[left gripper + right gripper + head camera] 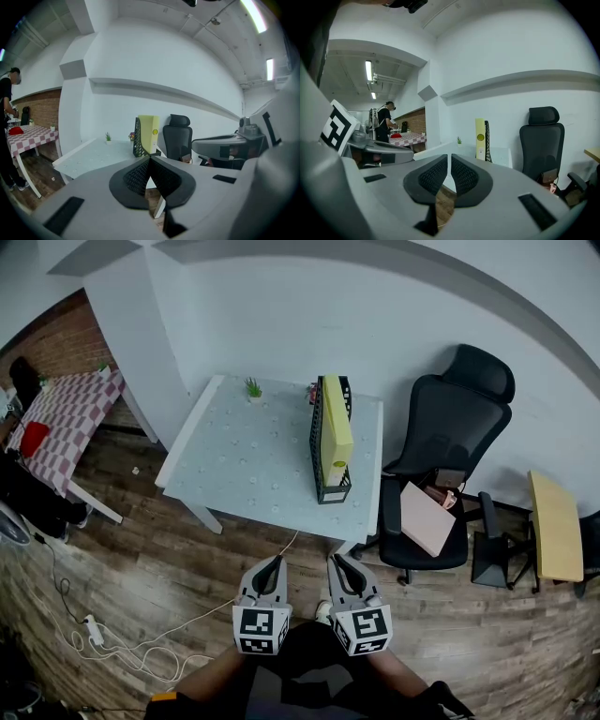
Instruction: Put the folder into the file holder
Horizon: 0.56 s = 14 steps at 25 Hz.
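Hovering side by side over the wood floor, low and close to the person's body: left tool and right tool. Left jaws are pressed together with nothing between the pads. Right jaws are also pressed together, only a thin slit showing, and hold nothing. Both tools point toward the surface and sit well apart from it.

Folder is yellow and stands upright inside the file holder, a black mesh rack on the right part of the surface near its right edge. The right gripper view shows a round dot on the folder's narrow face. A small green plant sits at the far edge of the surface, left of the holder.

A black office chair is just right of the surface, with a pink flat item lying on its seat. A yellow-topped desk is further right. Far left there is a checkered table with a red object on it. White cables and a power strip lie on the floor at lower left. A person in dark clothes stands by the checkered table.
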Tool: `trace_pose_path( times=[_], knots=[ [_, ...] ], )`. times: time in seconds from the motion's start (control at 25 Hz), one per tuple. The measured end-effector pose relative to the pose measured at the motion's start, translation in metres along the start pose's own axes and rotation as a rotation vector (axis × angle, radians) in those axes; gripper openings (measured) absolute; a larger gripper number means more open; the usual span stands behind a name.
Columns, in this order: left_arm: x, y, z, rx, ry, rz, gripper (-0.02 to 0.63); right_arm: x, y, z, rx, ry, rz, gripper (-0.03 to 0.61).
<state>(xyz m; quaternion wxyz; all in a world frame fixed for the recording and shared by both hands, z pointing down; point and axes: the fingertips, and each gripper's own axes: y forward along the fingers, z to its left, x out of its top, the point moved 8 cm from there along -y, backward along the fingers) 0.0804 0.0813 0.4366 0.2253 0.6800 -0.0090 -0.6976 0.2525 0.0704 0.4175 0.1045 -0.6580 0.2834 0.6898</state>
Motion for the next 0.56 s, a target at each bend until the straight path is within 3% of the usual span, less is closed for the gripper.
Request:
trace_pose_path(
  times=[0.56],
  knots=[
    [0.003, -0.002, -0.022, 0.008, 0.006, -0.001, 0.005, 0.001, -0.015, -0.016, 0.004, -0.001, -0.004, 0.04]
  ],
)
